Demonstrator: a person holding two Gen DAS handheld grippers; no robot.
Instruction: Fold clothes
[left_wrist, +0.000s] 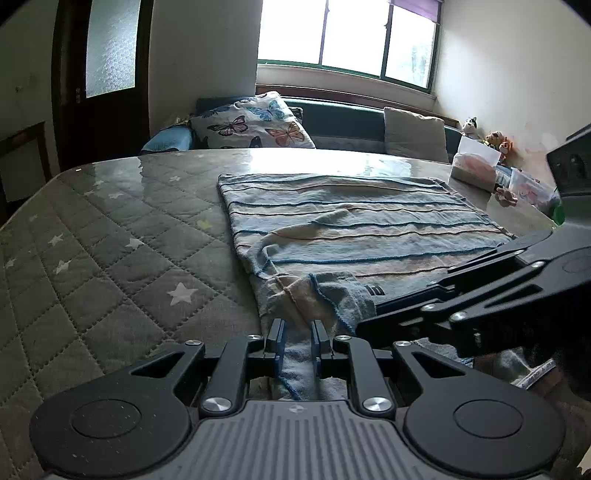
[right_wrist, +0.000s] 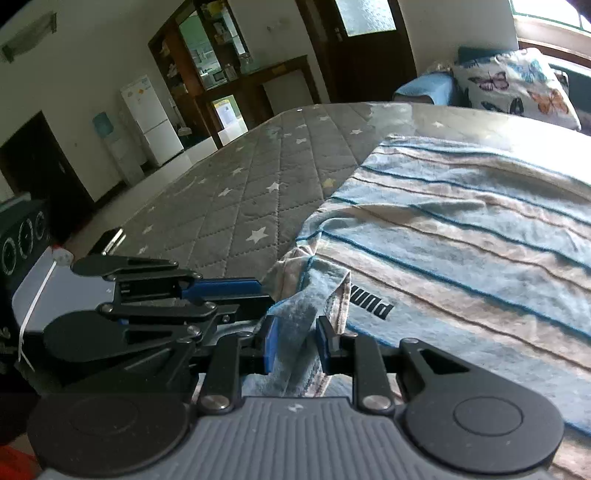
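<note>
Right wrist view, striped shirt (right_wrist: 461, 236), upside-down logo (right_wrist: 369, 304) seemingly "PUMA"

The striped garment (right_wrist: 461, 236) bears the black word "PUMA", seen upside down, near its hem.

Daylight enters through a green-framed window (left_wrist: 347, 37). Below it: sofa (left_wrist: 340, 125) with butterfly pillow (left_wrist: 255, 122). Dark door (left_wrist: 99, 74) at left. White fridge (right_wrist: 151, 118) and wooden cabinet (right_wrist: 221, 74) stand against the far wall.
</note>
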